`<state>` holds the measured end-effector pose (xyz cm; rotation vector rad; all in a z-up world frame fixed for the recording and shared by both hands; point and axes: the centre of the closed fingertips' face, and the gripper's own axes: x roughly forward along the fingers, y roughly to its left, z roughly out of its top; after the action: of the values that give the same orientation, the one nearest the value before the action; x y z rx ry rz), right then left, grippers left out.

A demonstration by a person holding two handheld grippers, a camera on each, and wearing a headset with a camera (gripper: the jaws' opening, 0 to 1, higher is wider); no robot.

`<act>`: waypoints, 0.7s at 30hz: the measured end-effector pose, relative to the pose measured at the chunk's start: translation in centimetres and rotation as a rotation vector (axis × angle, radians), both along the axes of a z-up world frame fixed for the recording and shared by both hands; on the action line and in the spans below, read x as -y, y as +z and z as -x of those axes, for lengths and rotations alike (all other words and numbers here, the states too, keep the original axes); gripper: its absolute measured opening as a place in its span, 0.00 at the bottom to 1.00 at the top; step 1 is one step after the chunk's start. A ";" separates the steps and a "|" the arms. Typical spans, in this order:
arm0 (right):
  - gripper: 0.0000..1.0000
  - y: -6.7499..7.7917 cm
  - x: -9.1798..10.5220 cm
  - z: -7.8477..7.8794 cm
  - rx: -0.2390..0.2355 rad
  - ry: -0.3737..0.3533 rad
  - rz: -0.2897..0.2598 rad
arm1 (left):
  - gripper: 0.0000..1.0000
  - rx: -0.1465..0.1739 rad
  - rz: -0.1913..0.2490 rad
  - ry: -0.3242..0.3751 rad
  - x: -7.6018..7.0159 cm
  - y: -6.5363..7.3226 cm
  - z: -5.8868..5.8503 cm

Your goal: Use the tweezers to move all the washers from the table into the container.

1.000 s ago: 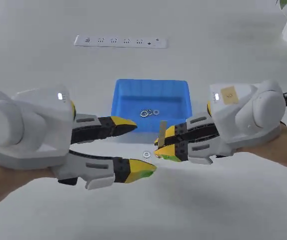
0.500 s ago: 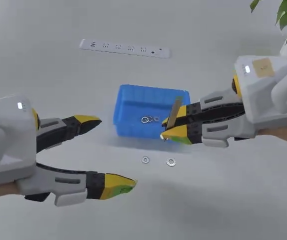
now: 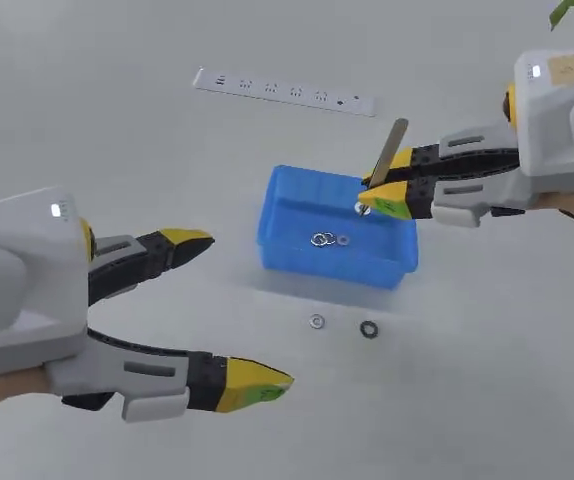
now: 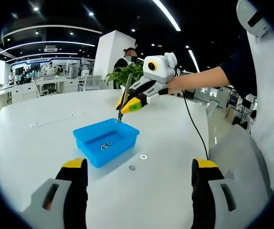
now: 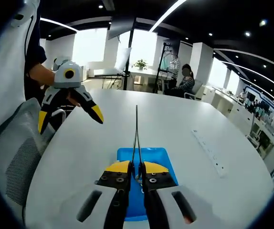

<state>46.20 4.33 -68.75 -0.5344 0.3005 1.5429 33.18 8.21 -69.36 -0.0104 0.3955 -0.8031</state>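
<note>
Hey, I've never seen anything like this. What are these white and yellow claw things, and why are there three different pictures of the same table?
Those are not robot arms. A person holds a two-jaw gripper in each hand and wears a headset. The rectangular picture comes from the headset camera, looking down at the work. The two round pictures come from a camera riding on each gripper, looking along its jaws.

The left gripper is open and holds nothing. The right gripper is shut on thin tweezers, held over a blue container. What looks like a small washer sits at their tip.

Some washers lie in the container, and two loose washers lie on the white table in front of it. A power strip lies behind.
</note>
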 end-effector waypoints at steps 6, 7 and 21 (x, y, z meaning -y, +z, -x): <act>0.09 -2.7 -1.0 -1.2 -0.044 -0.032 0.008 | 0.99 -0.003 0.003 0.053 -1.2 -0.2 -0.4; 0.09 -3.3 -1.2 -1.2 -0.054 -0.031 0.012 | 0.99 -0.003 0.004 0.055 -1.2 -0.2 -0.5; 0.10 -7.1 -2.2 -0.2 -0.087 0.005 0.080 | 0.99 -0.025 -0.013 0.089 -2.5 -1.2 0.1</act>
<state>46.35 6.53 -75.83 -0.5311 0.4294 1.5668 33.12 10.69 -70.52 -0.0255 0.4210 -0.7128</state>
